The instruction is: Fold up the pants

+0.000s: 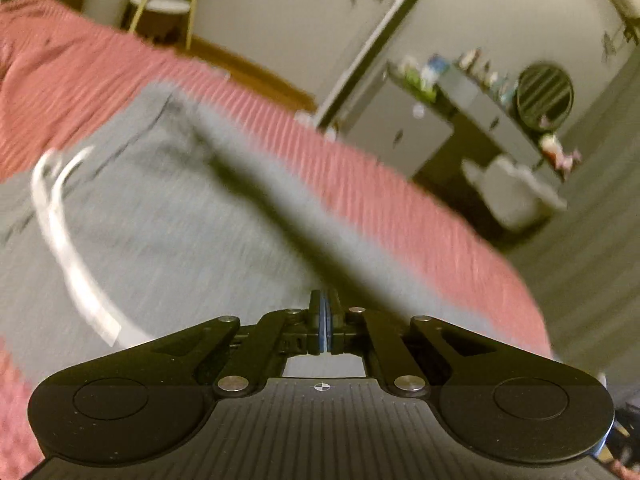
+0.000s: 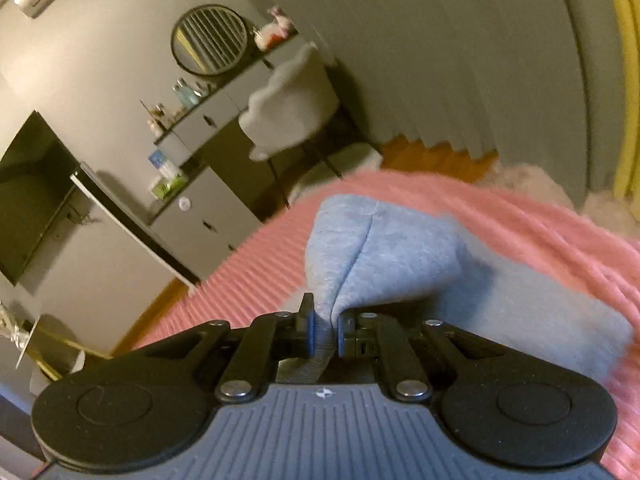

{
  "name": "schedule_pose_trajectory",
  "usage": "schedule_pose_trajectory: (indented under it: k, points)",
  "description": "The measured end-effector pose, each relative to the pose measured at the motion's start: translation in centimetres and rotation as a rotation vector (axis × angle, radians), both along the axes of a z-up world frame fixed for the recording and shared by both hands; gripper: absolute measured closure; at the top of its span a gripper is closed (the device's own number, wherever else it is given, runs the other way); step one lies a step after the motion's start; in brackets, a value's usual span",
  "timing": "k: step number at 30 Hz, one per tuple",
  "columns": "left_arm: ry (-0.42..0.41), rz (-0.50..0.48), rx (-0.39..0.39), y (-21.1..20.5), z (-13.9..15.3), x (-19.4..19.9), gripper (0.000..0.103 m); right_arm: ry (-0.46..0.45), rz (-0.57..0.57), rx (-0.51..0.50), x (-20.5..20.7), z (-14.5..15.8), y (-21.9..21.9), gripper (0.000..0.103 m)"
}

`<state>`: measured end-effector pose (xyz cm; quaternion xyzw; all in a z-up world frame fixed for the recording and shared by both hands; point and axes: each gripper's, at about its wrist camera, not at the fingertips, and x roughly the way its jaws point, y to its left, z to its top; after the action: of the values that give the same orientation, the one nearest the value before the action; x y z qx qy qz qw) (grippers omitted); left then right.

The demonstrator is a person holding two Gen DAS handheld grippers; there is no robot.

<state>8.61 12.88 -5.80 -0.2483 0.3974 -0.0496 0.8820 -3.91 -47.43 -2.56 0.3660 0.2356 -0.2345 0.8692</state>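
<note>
Grey sweatpants (image 1: 160,240) lie on a pink ribbed bedspread (image 1: 360,184), with a white drawstring (image 1: 60,220) curling at the left. My left gripper (image 1: 324,300) is shut, pads pressed together. A raised crease of the grey cloth runs straight to its tips, so it seems to pinch a thin edge. In the right wrist view, my right gripper (image 2: 324,320) is shut on a bunched fold of the pants (image 2: 392,248). The cloth is lifted into a hanging peak above the bedspread (image 2: 540,224). Both views are motion-blurred.
Past the bed's edge stand a grey dresser (image 2: 208,216) with bottles and a round mirror (image 2: 210,40), a fluffy chair (image 2: 292,104), and a dark screen (image 2: 32,192) on the wall. Grey curtains (image 2: 460,60) hang at the right over wooden floor (image 2: 436,160).
</note>
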Motion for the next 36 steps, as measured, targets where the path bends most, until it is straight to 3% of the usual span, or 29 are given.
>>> schedule_pose_trajectory:
  k: [2, 5, 7, 9, 10, 12, 15, 18, 20, 24, 27, 32, 35, 36]
  points:
    - [0.088, -0.006, 0.036, 0.3, -2.1, -1.0, 0.100, 0.084, -0.003, -0.005, -1.0, -2.8, 0.0, 0.090]
    - [0.163, 0.048, -0.017, 2.5, -3.7, -0.5, 0.099, 0.244, -0.027, 0.049, -1.2, -6.9, -0.1, 0.083]
    - [0.116, 0.077, -0.027, 3.5, -2.7, 0.4, 0.081, 0.244, -0.047, 0.059, -1.6, -7.9, 0.1, 0.082]
    - [0.077, 0.102, 0.049, 3.5, -1.1, 2.4, 0.033, 0.239, -0.044, 0.048, -1.4, -7.9, 0.3, 0.074]
    - [0.064, 0.119, 0.093, 3.5, -0.4, 3.7, 0.029, 0.242, -0.044, 0.055, -1.2, -8.0, 0.2, 0.072]
    - [0.043, 0.128, 0.152, 3.6, 0.4, 6.7, 0.028, 0.236, -0.049, 0.060, -1.0, -8.1, 0.5, 0.062]
    - [0.058, 0.150, 0.157, 4.4, -0.1, 11.7, 0.027, 0.217, -0.058, 0.071, -1.2, -8.3, 0.8, 0.055]
    - [0.131, 0.170, 0.104, 5.5, -2.2, 16.0, 0.032, 0.202, -0.063, 0.061, -0.5, -8.9, 1.1, 0.051]
    - [0.180, 0.172, 0.052, 5.8, -3.8, 18.4, 0.048, 0.182, -0.051, 0.044, -0.7, -9.2, 1.4, 0.043]
    - [0.221, 0.154, -0.032, 5.7, -5.9, 20.7, 0.050, 0.196, 0.007, -0.004, 0.3, -9.2, 2.0, 0.023]
    - [0.196, 0.166, -0.073, 5.9, -6.0, 21.3, 0.046, 0.214, 0.039, -0.010, 1.3, -9.1, 2.1, 0.009]
    - [0.229, 0.157, -0.100, 5.8, -6.3, 21.9, 0.038, 0.178, 0.023, 0.044, 0.7, -8.6, 1.0, 0.007]
    - [0.234, 0.139, -0.013, 4.9, -6.2, 22.5, 0.050, 0.113, -0.056, 0.147, -0.9, -8.6, -0.8, 0.010]
    - [0.242, 0.134, -0.007, 4.7, -6.3, 22.6, 0.062, 0.109, -0.072, 0.175, -1.3, -8.7, -1.5, 0.016]
